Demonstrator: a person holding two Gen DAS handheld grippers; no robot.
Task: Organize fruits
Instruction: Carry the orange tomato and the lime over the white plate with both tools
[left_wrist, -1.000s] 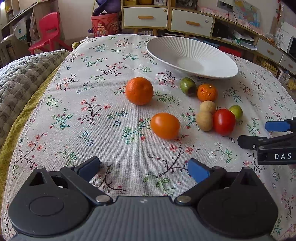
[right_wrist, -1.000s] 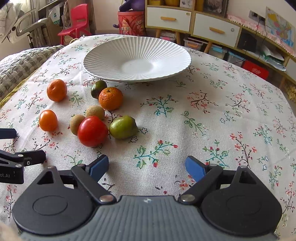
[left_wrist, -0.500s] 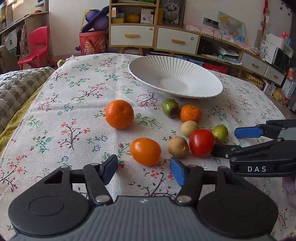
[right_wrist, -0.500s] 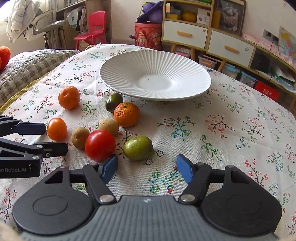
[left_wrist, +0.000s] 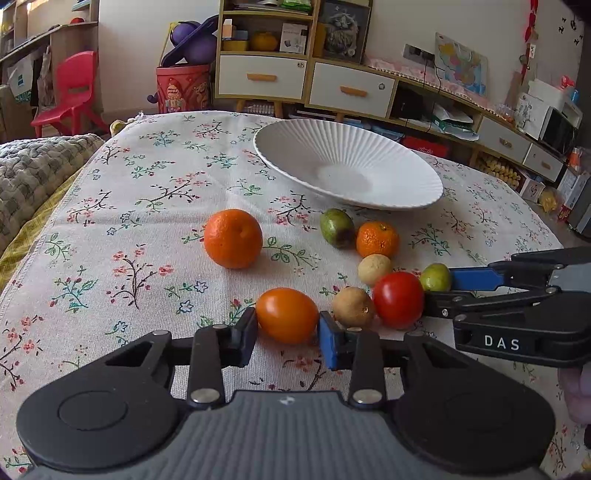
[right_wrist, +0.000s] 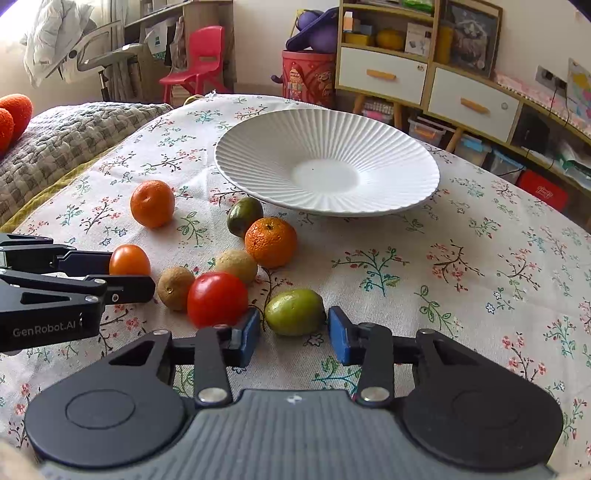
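My left gripper (left_wrist: 287, 334) has its blue pads on either side of an orange tomato (left_wrist: 287, 315), touching or nearly touching it on the cloth. My right gripper (right_wrist: 294, 334) brackets a green fruit (right_wrist: 295, 312) the same way, with small gaps. A red tomato (right_wrist: 217, 298), two brown round fruits (right_wrist: 176, 282), a small tangerine (right_wrist: 270, 242), a dark green fruit (right_wrist: 243, 216) and a larger orange (right_wrist: 152, 203) lie nearby. The white ribbed plate (right_wrist: 369, 129) stands empty behind them.
The floral tablecloth (right_wrist: 480, 266) covers the table. A grey knitted blanket (right_wrist: 66, 129) lies at the left edge. Cabinets, a red chair and a red bin stand beyond the far edge. Each gripper shows in the other's view (left_wrist: 517, 314).
Both grippers moved forward and down to the fruit and narrowed. The left now brackets the orange tomato, the right the green fruit.
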